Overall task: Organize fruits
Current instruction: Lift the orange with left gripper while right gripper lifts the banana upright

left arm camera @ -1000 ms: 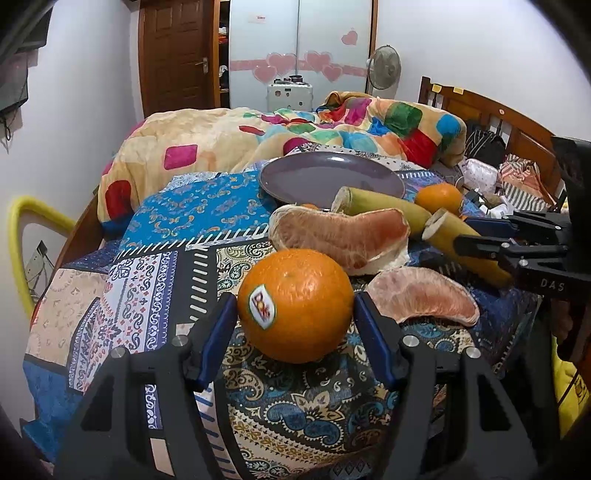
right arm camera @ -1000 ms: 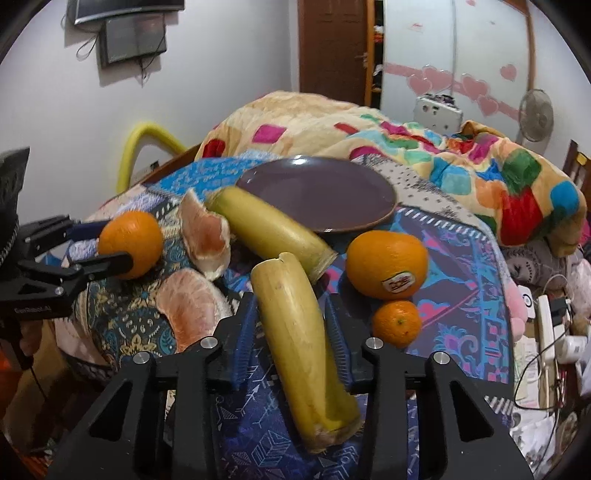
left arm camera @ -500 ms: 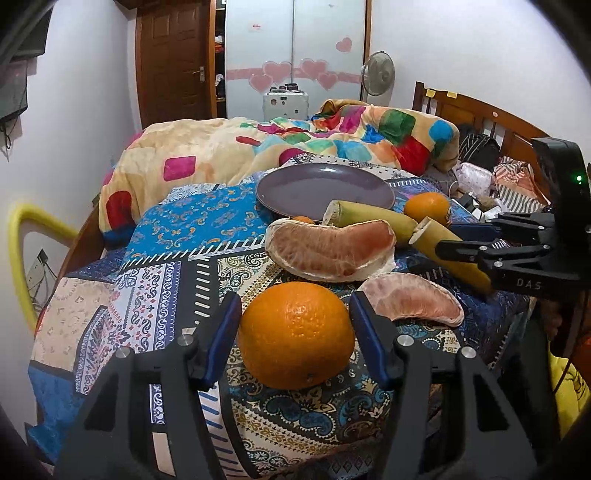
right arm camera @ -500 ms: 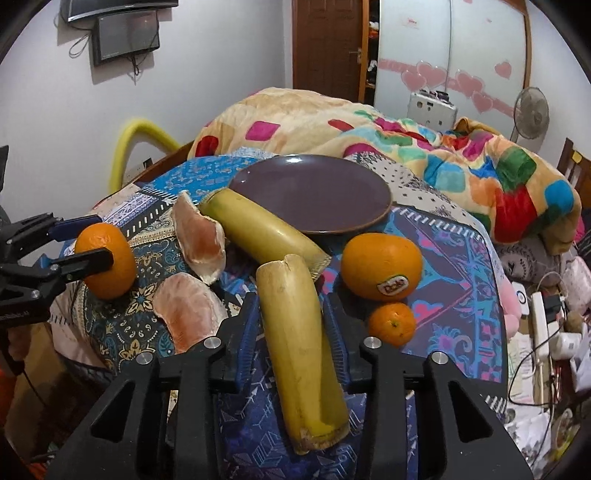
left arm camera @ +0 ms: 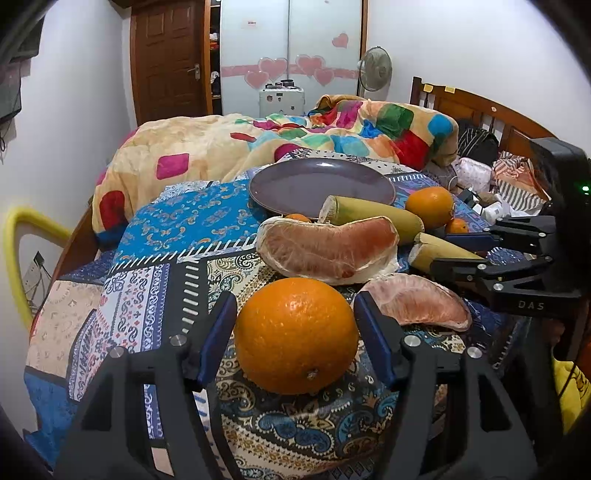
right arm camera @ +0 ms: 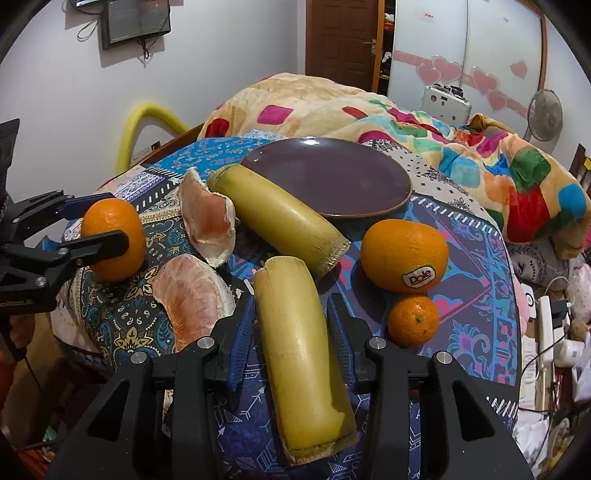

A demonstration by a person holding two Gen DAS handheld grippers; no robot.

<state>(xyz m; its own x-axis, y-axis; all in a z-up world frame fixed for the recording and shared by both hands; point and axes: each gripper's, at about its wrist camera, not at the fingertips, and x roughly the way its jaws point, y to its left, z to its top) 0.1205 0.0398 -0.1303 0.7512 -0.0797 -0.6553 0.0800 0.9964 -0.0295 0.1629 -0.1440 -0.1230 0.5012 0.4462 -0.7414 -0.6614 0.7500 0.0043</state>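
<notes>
Orange [left arm camera: 296,335] between left jaws, cane [right arm camera: 303,339] between right

Sticker on the large orange [right arm camera: 404,254]: "Dole" is read in red letters on a white oval label [right arm camera: 418,277], set low on the side turned toward the right wrist camera; no other wording is made out on it
Body of the right gripper [left arm camera: 452,249]: "DAS" is read in pale capital letters [left arm camera: 530,305] on the black housing, as seen from the left wrist camera
Body of the left gripper [right arm camera: 94,225]: a faint line of lettering is seen on the black housing in the right wrist view; it cannot be read
Note on the wardrobe door [left arm camera: 252,23]: a small pale slip with red marks is seen; too small to be read
</notes>
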